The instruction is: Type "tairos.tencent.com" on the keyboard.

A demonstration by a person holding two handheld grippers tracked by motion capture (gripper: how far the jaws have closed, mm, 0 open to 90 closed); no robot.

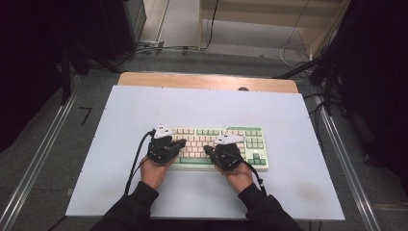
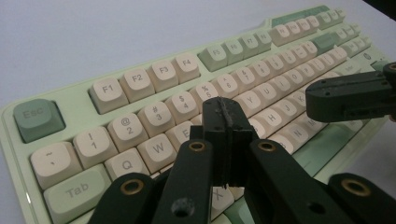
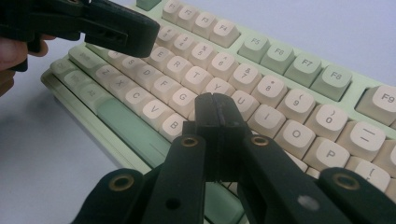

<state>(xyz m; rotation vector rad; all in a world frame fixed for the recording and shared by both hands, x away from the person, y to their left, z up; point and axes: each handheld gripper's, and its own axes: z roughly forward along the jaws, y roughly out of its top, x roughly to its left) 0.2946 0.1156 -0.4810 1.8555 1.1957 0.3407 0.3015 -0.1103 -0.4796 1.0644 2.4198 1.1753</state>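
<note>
A pale green keyboard (image 1: 250, 144) with cream and green keys lies on the white table top (image 1: 202, 106). Both grippers hover over its letter keys. My left gripper (image 1: 181, 143) is over the left half; in the left gripper view the left gripper (image 2: 225, 105) is shut, its tip above the E and R keys of the keyboard (image 2: 140, 79). My right gripper (image 1: 207, 149) is over the middle; in the right gripper view the right gripper (image 3: 216, 100) is shut with nothing held, above the H and J keys of the keyboard (image 3: 289, 60).
The other gripper's black jaws cross each gripper view, at the right (image 2: 350, 95) and the upper left (image 3: 93, 23). A wooden table edge (image 1: 207, 79) runs behind the white top. Cables (image 1: 288, 53) and dark stands sit on the floor beyond.
</note>
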